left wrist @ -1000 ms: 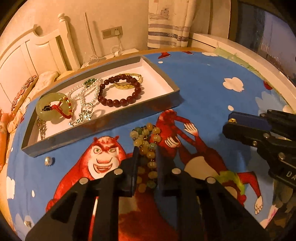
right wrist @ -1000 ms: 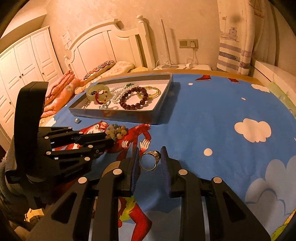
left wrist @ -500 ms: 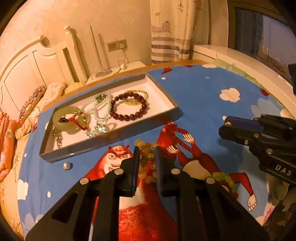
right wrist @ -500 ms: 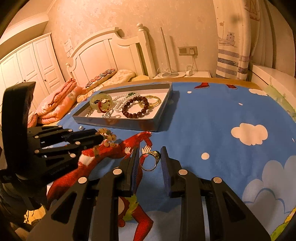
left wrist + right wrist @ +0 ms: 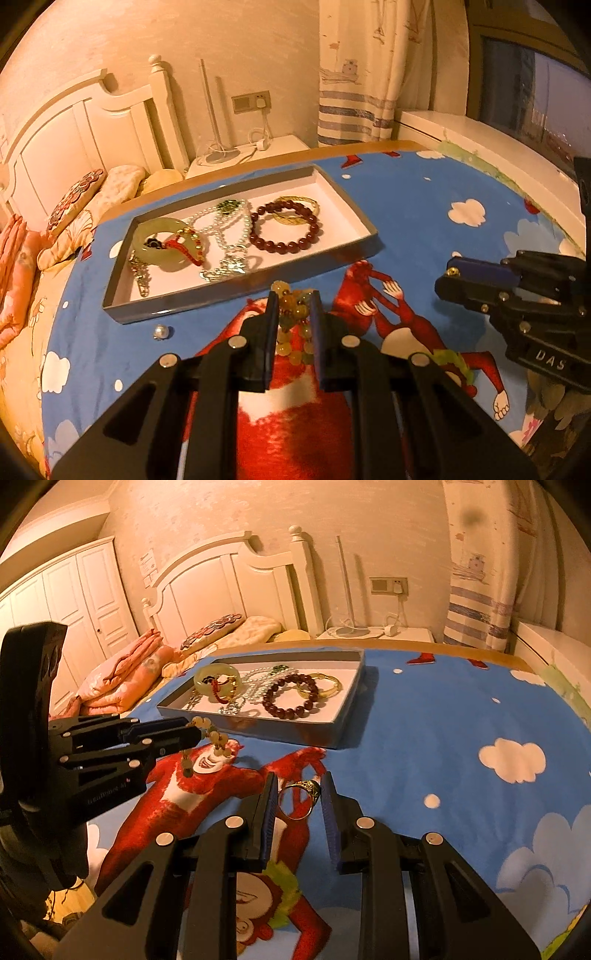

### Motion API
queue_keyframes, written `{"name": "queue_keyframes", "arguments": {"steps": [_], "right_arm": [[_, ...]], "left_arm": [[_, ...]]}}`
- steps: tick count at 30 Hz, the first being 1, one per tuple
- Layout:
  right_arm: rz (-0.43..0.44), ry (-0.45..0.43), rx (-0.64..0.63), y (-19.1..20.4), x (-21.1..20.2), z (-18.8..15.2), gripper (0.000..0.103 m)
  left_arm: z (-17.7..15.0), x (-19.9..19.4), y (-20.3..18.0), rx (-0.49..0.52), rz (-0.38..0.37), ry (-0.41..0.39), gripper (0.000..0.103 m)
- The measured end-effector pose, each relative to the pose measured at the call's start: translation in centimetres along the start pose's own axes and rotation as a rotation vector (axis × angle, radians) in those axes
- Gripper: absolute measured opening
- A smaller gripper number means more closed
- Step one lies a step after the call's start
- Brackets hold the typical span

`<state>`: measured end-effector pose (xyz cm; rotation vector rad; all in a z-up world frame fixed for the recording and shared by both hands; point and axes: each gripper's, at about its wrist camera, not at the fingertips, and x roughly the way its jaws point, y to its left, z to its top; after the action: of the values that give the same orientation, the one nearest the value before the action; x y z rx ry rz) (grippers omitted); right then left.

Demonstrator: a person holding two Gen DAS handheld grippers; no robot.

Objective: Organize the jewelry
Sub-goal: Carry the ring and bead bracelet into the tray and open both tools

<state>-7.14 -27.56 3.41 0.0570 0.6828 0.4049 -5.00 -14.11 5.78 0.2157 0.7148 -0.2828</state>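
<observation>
Yellow-green bead bracelet dangling; gold ring upright above cloth.

- tray far-centre on table, bangle left, bead bracelet right inside
- loose pearl near tray's left corner
- bed left of table

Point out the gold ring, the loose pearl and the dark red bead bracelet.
gold ring (image 5: 297, 800): right wrist view, on its band between the fingers.
loose pearl (image 5: 160, 331): left wrist view, on the bead, on the cloth.
dark red bead bracelet (image 5: 271, 245): left wrist view, on its lower-left beads, in the tray.
</observation>
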Motion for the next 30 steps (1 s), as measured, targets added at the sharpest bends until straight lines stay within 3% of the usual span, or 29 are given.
{"name": "queue_keyframes", "arguments": {"steps": [16,24,29,30], "right_arm": [[0.039,-0.048,-0.094,2.5,3.1,4.4,0.025],[0.024,-0.044,-0.058,1.5,6.6,6.8,0.025],[-0.012,0.018,-0.053,0.8,9.3,7.0,0.025],[-0.028,0.040,-0.058,0.8,9.8,7.0,0.025]], "left_arm": [[2.4,-1.8,5.7,-0.099,0.050,-0.080,0.016],[6.0,-0.3,5.5,-0.085,0.017,-0.101,0.016],[8.0,2.1,4.6,-0.060,-0.004,-0.080,0.016],[8.2,2.7,4.6,-0.056,-0.012,-0.074,0.008]]}}
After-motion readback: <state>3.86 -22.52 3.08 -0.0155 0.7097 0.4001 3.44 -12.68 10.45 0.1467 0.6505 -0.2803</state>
